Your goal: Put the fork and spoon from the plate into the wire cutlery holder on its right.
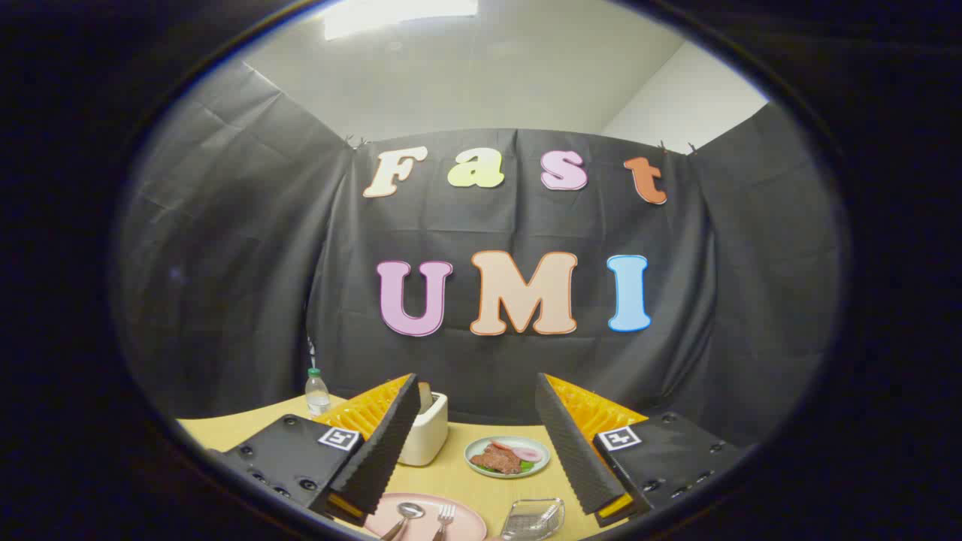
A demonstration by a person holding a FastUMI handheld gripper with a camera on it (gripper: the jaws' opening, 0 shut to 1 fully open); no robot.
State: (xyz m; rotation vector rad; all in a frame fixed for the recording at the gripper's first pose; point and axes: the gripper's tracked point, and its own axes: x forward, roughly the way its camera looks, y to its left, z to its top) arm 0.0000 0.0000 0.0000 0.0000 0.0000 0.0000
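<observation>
**Gripper held high and wide above the table, cutlery still on the plate**

A pale wooden table [451, 473] runs across the booth, with black cloth hung behind it. The gripper [477, 439] hangs well above the tabletop with its two fingers spread wide and nothing between them.

Below the gap between the fingers lies a pink plate [466, 520]. On it the spoon [406, 515] and the fork [445, 517] rest side by side, spoon on the left, both with their heads pointing away from the gripper. Just to the right of the plate sits the wire cutlery holder [535, 517], close to the plate; whether they touch I cannot tell.

Farther back, between the fingers, a small green-rimmed dish of food [507, 455] stands on the table. Left of it a white toaster [427, 439] is partly hidden behind the left finger. Beyond that finger, near the cloth, stands a small clear bottle [316, 394] with a green cap.
</observation>
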